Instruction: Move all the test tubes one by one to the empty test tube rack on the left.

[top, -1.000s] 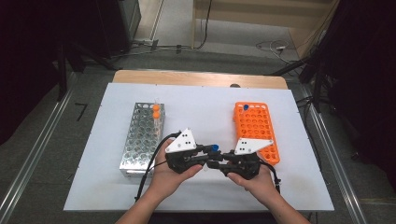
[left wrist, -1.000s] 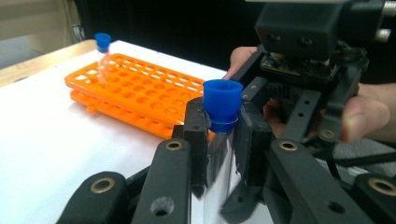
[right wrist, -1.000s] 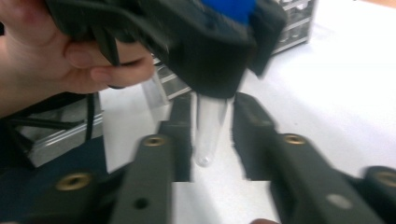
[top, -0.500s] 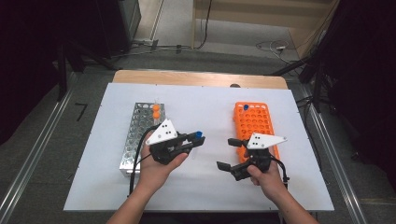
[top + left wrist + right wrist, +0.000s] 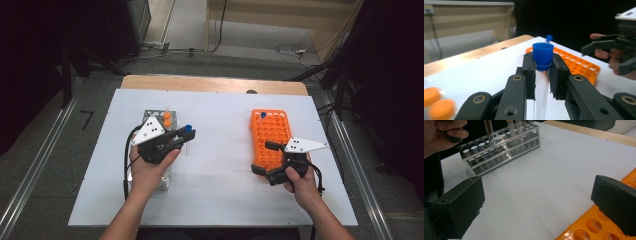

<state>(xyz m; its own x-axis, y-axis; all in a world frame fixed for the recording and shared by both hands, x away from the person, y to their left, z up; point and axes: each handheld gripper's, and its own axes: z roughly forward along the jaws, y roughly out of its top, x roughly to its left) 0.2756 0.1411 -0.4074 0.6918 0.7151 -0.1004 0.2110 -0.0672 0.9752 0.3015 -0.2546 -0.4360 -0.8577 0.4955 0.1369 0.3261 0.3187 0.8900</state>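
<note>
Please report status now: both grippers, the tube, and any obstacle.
Left gripper shut on blue-capped tube, beside metal rack. Right gripper open, empty, jaws just opened, over orange rack. No obstacle between.

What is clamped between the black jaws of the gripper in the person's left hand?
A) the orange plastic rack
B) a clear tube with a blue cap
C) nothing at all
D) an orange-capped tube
B: in the left gripper view, the left gripper has its jaws shut on a clear tube with a blue cap, gripped just below the cap.
</note>
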